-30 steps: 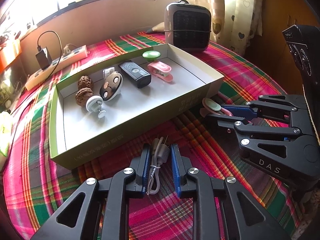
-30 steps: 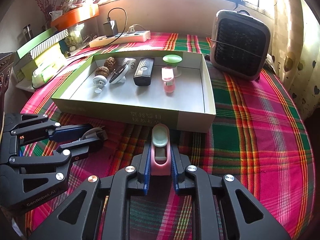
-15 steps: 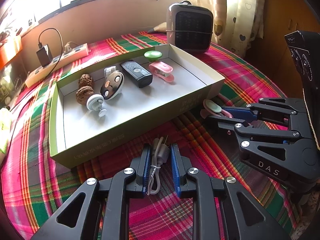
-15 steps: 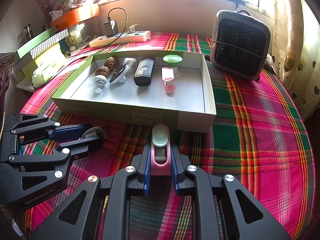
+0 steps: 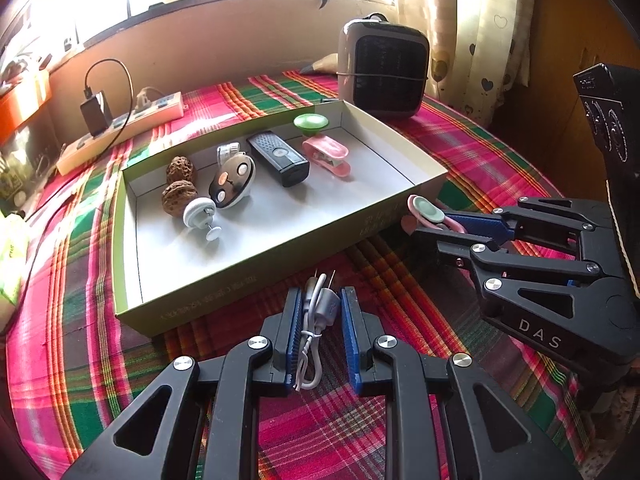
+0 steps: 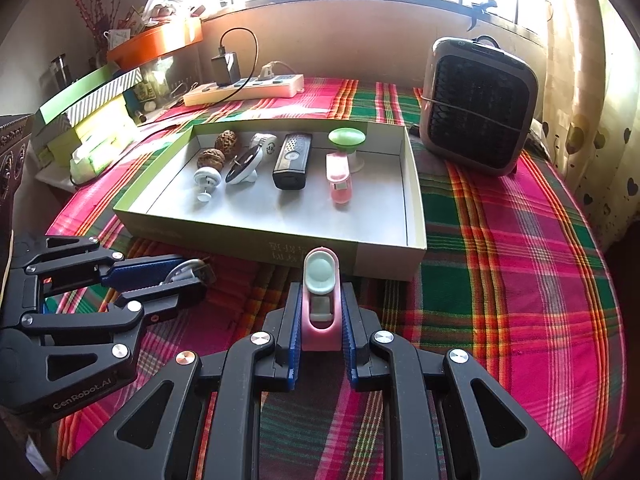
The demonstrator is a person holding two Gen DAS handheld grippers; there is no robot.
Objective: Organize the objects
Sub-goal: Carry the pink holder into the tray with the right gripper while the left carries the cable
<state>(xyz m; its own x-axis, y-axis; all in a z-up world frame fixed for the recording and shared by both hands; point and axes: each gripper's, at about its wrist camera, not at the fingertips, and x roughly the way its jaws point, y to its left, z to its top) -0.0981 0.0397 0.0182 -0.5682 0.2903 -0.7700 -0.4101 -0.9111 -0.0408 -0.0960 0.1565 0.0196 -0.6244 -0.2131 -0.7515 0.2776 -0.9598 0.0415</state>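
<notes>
The green box (image 6: 384,254) holds 2 walnuts (image 6: 218,150), a white knob (image 6: 207,180), a black remote (image 6: 293,160) & a pink clip (image 6: 340,180). Just in front of the box, the left gripper (image 5: 320,312) fingers clamp a grey charger (image 5: 326,306); the right gripper (image 6: 320,312) fingers clamp a pink clipper (image 6: 321,300).

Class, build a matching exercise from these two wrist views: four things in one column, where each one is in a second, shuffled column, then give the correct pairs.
Things
1. grey plug with white cable
2. pink clip with pale green pad
3. black rectangular remote
4. grey fan heater

Places
A. on the plaid cloth beyond the box's far right corner
B. between the right gripper's fingers
C. inside the shallow green cardboard box
D. between the left gripper's fingers

Pairs: 1-D, 2-B, 3-C, 4-A
</notes>
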